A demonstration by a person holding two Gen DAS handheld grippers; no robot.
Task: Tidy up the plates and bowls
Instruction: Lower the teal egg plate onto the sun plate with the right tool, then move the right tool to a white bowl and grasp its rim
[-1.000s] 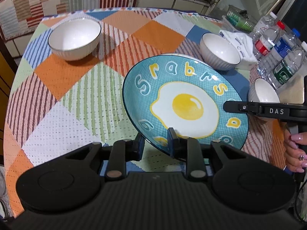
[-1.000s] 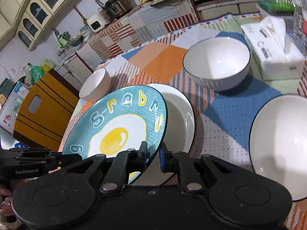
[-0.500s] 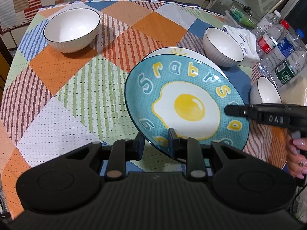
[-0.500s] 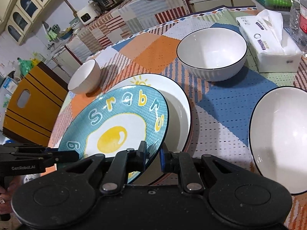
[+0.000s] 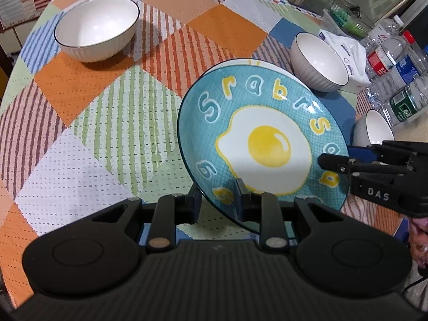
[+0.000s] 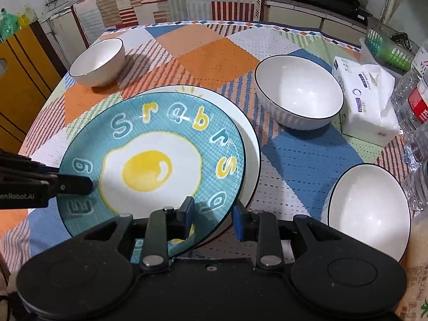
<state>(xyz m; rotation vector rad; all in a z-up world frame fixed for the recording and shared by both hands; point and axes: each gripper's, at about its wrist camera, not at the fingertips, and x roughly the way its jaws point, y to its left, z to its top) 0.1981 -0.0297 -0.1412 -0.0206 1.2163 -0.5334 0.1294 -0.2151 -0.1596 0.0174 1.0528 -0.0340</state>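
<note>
A blue plate point(image 5: 267, 144) with a fried-egg picture hangs tilted just over a white plate point(image 6: 248, 144) on the checked tablecloth. My left gripper point(image 5: 218, 203) is shut on its near rim, and the left gripper point(image 6: 72, 184) also shows at the plate's left edge in the right wrist view. My right gripper point(image 6: 213, 215) straddles the blue plate point(image 6: 149, 171) at its other rim. Its jaws are opening: one finger lies over the plate, the other stands clear of the edge. The right gripper point(image 5: 334, 160) shows at the plate's right side.
Three white bowls stand around: one bowl point(image 6: 99, 61) far left, one bowl point(image 6: 299, 91) behind the plates, one bowl point(image 6: 369, 208) near right. A tissue pack point(image 6: 366, 99), a green basket point(image 6: 388, 48) and water bottles point(image 5: 396, 80) crowd the right edge.
The blue plate has tipped flatter and come lower over the white plate. The right gripper's jaws have parted from its rim and the right gripper has rolled. The left grip is unchanged.
</note>
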